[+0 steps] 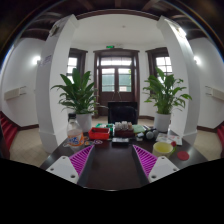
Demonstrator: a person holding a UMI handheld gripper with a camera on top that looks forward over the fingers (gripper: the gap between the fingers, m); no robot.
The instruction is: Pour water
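Note:
My gripper (pixel 112 162) is held over a dark table (pixel 112 170), open, its two magenta pads (pixel 81 160) spread wide with only bare tabletop between them. Along the table's far edge, beyond the fingers, sits a row of small items: a red bowl (pixel 98 132), a clear cup-like thing (pixel 73 138) to its left, a dark rounded vessel (pixel 148 134) to the right, and a yellow dish (pixel 162 148). None of them touches the gripper. Which one holds water I cannot tell.
Two tall potted plants (pixel 78 95) (pixel 165 95) stand behind the table, flanking a wooden door (pixel 116 78). White pillars (pixel 55 80) rise at both sides. A small red thing (pixel 183 155) lies by the yellow dish.

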